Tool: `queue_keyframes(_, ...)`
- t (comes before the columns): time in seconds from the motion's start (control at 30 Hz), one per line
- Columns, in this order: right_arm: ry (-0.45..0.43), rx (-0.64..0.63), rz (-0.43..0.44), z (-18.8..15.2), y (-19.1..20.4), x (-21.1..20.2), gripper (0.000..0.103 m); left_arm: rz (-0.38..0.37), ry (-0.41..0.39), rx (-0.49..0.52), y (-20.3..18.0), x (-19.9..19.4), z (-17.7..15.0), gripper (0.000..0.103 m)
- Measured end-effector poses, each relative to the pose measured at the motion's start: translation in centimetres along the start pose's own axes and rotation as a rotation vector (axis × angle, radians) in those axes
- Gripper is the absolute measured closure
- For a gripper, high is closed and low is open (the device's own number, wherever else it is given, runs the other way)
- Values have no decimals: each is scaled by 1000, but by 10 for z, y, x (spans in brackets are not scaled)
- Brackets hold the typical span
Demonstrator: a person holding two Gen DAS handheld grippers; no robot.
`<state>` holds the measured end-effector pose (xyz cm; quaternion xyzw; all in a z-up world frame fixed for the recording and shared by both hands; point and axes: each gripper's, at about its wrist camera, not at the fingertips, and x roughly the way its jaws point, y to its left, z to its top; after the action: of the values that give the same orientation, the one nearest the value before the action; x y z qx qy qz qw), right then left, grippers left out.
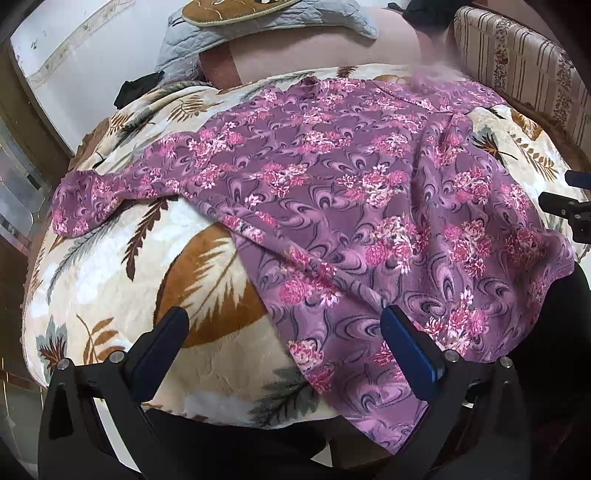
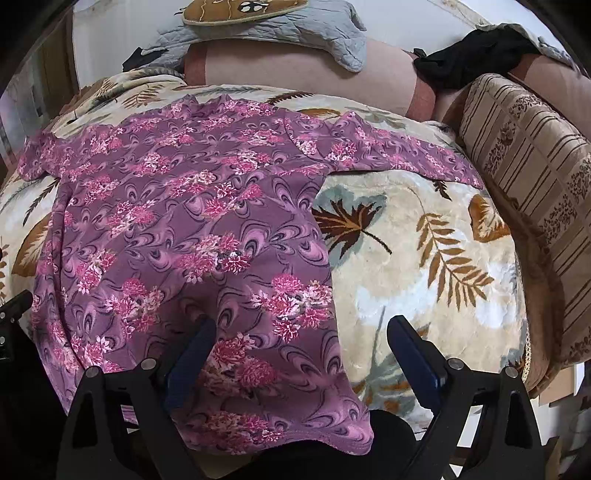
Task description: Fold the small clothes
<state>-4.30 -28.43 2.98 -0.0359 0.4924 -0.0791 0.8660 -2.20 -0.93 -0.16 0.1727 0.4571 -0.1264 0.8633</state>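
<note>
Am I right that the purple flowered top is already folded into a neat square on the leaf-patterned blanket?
Not quite: the purple flowered top does lie on the leaf-patterned blanket, but it is spread out flat with both sleeves stretched sideways, not folded into a square. The right wrist view shows this best.

Below me lies a cream plush blanket with brown leaf print [image 2: 424, 229]. Beyond it I see a pink bolster [image 2: 295, 70], a grey quilted cover [image 1: 258, 26], a striped beige cushion [image 2: 532, 177] and a crumpled black cloth [image 2: 476, 51].

Shirt [image 2: 184, 229] lies spread on blanket [image 2: 424, 258], bolster [image 2: 295, 70] behind it.
</note>
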Motion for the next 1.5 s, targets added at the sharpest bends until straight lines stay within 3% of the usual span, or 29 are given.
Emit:
queue_keyframes(0.3, 1, -27, 0, 0, 1, 4, 10, 16, 11, 10, 6, 6, -2, 0)
queue_keyframes(1.0, 7, -1, 10, 2, -13, 11, 10, 20, 87, -75, 35, 20, 7, 0)
queue_keyframes(1.5, -29, 27, 19, -8, -31, -3, 10, 8, 55, -56, 20, 2, 10, 0)
